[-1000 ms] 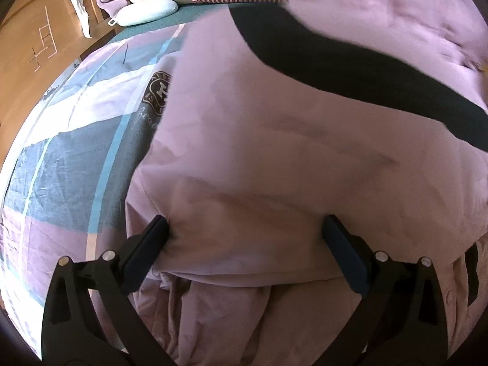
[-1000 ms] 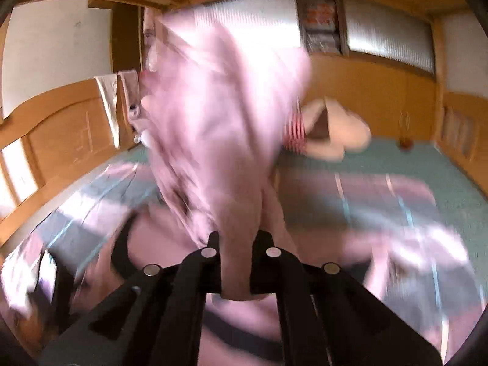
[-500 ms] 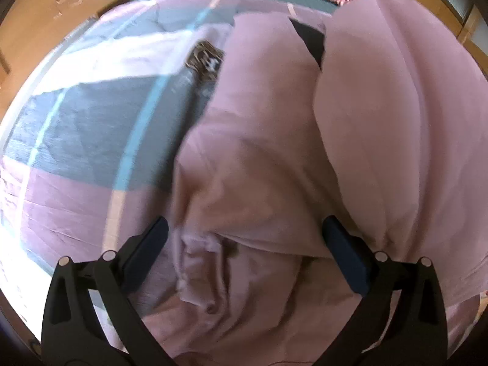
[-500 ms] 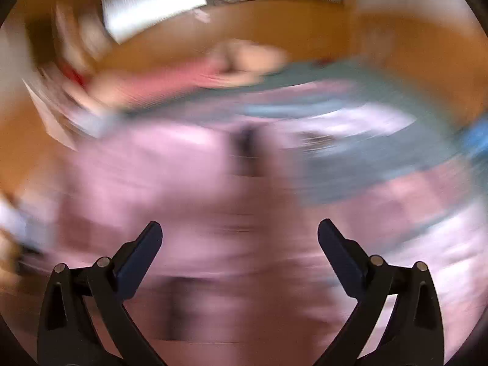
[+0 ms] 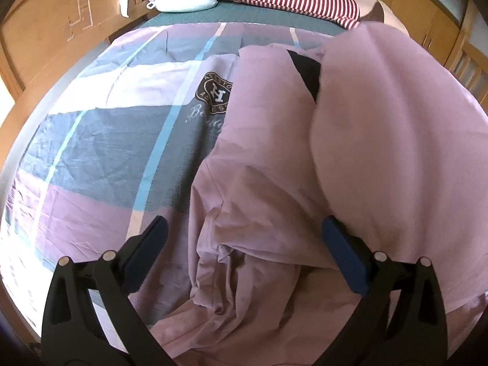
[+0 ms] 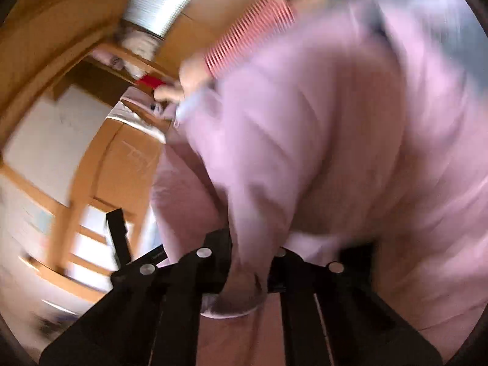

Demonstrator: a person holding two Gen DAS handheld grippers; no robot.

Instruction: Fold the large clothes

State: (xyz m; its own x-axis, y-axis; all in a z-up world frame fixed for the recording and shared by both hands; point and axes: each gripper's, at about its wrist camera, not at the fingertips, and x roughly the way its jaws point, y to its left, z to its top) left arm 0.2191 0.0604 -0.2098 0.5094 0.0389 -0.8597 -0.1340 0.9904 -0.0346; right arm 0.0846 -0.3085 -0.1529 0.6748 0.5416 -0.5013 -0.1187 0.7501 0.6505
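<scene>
Currently my right tool (image 6: 244, 262) clamped on pink cotton garment (image 5: 274, 158); my left tool (image 5: 244, 244) wide open, empty. Advise: lay fold flat on patchwork bedspread (image 5: 106, 140), edges aligned, before letting go.

The left tongs (image 5: 244, 244) are matte black, angular arms with dark blue pads (image 5: 343, 254) on the inner faces, and round silver screws at seven and five o'clock. The right tongs (image 6: 247, 262) show the same black frame and silver screws, blurred.
</scene>
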